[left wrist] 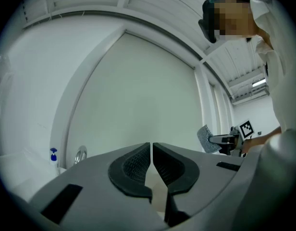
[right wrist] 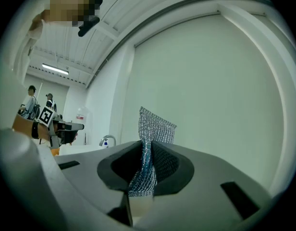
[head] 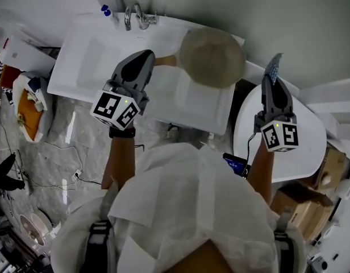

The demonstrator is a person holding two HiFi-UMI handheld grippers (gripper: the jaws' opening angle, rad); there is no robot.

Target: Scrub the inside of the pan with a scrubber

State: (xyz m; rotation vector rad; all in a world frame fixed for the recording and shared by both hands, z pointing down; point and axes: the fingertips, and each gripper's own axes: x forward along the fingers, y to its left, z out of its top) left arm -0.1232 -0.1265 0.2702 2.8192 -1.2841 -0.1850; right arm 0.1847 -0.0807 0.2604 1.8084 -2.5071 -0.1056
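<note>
- The pan (head: 212,57) is round and shallow, with a matte, pale beige, slightly speckled surface. It sits over the right part of the white sink (head: 101,56), up against the back rim.
- Its light, wood-coloured handle (head: 166,60) is a straight bar, and the pan's long axis runs along it. In the head view the handle points left from the bowl toward the tip of the left claw (head: 148,56), where its far end is hidden.
- The head view does not settle whether the pan lies face up or face down.
- In its own view, the left claw (left wrist: 151,149) has its dark, ribbed rubber pads closed together with nothing between them. It points level at a plain pale wall.
- The right claw (right wrist: 149,148) is clamped on the scrubber (right wrist: 155,126), a thin sheet of silvery metallic mesh with a bluish tint.
- The mesh is pinched into a fold between the pads and fans out above them, standing upright.
- In the head view the scrubber (head: 274,67) sticks out past the right claw (head: 267,79), over a smooth white rounded surface (head: 305,152) to the right of the sink and well apart from the pan.
- Each claw has a smooth grey plastic body and carries a cube (head: 115,110) with black-and-white square markers.
- A curved chrome faucet (head: 138,17) stands at the back of the sink, with a blue-capped bottle (head: 105,9) just beside it.
</note>
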